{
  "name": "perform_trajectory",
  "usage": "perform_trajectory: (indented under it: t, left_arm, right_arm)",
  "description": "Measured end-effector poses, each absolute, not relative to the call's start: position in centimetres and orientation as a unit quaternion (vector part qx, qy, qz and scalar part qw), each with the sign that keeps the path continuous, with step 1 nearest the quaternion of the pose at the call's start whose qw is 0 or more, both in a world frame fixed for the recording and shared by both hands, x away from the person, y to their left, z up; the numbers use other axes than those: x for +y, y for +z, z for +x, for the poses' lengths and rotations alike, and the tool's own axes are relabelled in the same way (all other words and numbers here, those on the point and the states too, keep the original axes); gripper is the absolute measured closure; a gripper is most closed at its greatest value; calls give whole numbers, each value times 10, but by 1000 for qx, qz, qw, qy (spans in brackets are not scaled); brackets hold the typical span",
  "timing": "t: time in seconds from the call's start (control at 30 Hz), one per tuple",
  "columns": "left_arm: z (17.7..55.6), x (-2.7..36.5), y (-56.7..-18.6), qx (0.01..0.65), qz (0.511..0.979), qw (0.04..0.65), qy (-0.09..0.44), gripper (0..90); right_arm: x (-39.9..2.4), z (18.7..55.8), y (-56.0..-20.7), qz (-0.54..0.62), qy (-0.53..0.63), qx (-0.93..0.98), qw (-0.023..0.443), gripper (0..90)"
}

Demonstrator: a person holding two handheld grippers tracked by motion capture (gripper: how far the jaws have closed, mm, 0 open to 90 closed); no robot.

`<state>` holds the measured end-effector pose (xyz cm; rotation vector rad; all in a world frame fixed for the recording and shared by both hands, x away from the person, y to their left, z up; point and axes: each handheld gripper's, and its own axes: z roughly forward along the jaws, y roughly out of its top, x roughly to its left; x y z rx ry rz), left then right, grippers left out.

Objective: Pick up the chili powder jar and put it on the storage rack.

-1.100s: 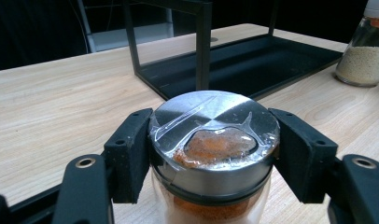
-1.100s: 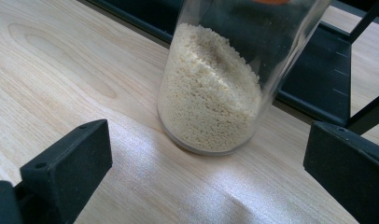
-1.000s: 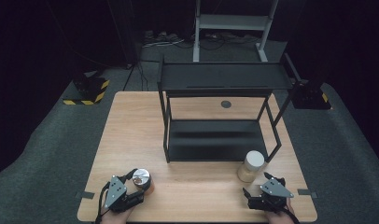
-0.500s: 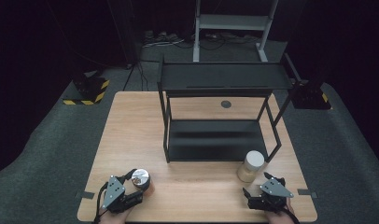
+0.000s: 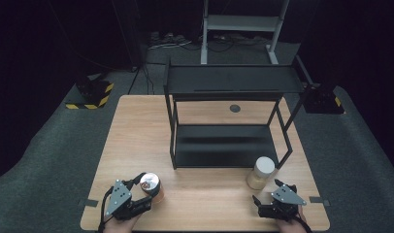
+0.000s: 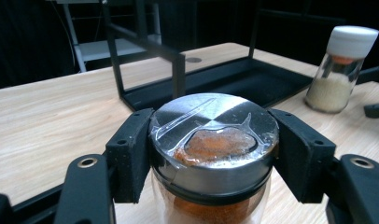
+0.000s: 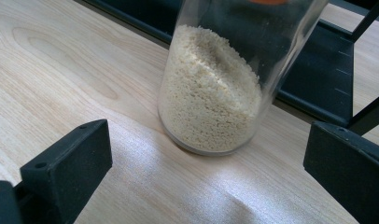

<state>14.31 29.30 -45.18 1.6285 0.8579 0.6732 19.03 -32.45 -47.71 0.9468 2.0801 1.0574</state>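
A glass jar of orange-red powder with a shiny metal lid stands near the table's front left corner. My left gripper is shut on it, and in the left gripper view both black pads press the sides of the lid. A glass jar of pale grains with a white cap stands upright at the front right, beside the rack's corner post. My right gripper sits just in front of it, open. In the right gripper view that jar stands beyond the spread pads, touching neither.
A black two-level metal rack takes up the middle and back of the wooden table. A round grommet sits in the tabletop behind the rack. On the floor lie a yellow-and-black striped base at left and a grey stand behind.
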Motion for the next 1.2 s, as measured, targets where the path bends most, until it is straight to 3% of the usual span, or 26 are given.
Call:
perform_trajectory:
  t: [0.67, 1.2]
  left_arm:
    - [174, 246, -391, 312, 692, 580, 295, 347]
    - [199, 230, -361, 303, 684, 596, 290, 346]
  right_arm:
    - [-326, 192, -477, 356, 402, 788, 302, 2]
    - [-328, 193, -476, 351, 403, 791, 298, 3]
